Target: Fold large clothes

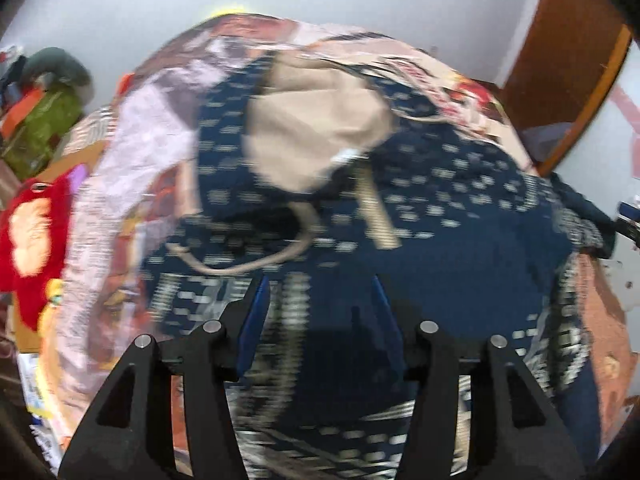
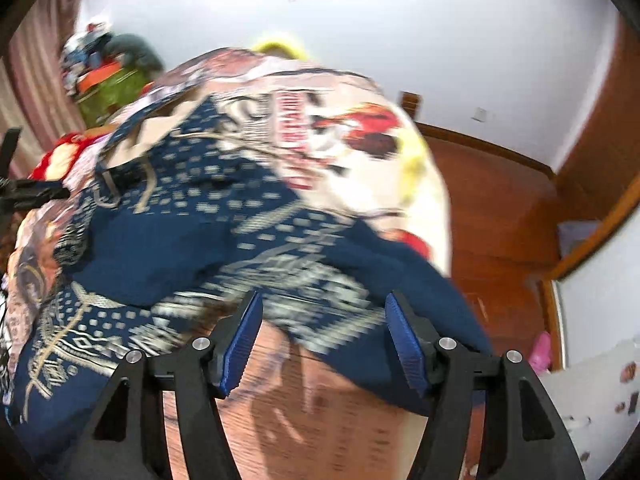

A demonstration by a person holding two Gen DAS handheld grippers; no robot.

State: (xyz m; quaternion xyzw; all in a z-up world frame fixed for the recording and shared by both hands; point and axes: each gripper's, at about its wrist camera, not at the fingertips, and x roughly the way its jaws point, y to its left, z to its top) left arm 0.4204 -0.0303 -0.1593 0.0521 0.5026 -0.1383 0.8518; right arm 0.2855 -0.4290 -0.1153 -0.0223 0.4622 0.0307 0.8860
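A large navy garment (image 1: 420,184) with a cream dotted pattern and a beige lining (image 1: 312,128) lies crumpled on a bed with a printed cover (image 1: 448,84). My left gripper (image 1: 320,284) hovers open just above the navy cloth, its blue pads apart and empty. In the right wrist view the same garment (image 2: 192,224) spreads over the cover (image 2: 352,128). My right gripper (image 2: 324,304) is open, with the garment's near edge lying between and under its pads. Both views are blurred.
A red plush toy (image 1: 36,236) lies left of the bed. A pile of clothes and a green bag (image 2: 108,84) stand at the back left. A wooden floor (image 2: 492,220) and a wooden door frame (image 1: 568,60) are on the right.
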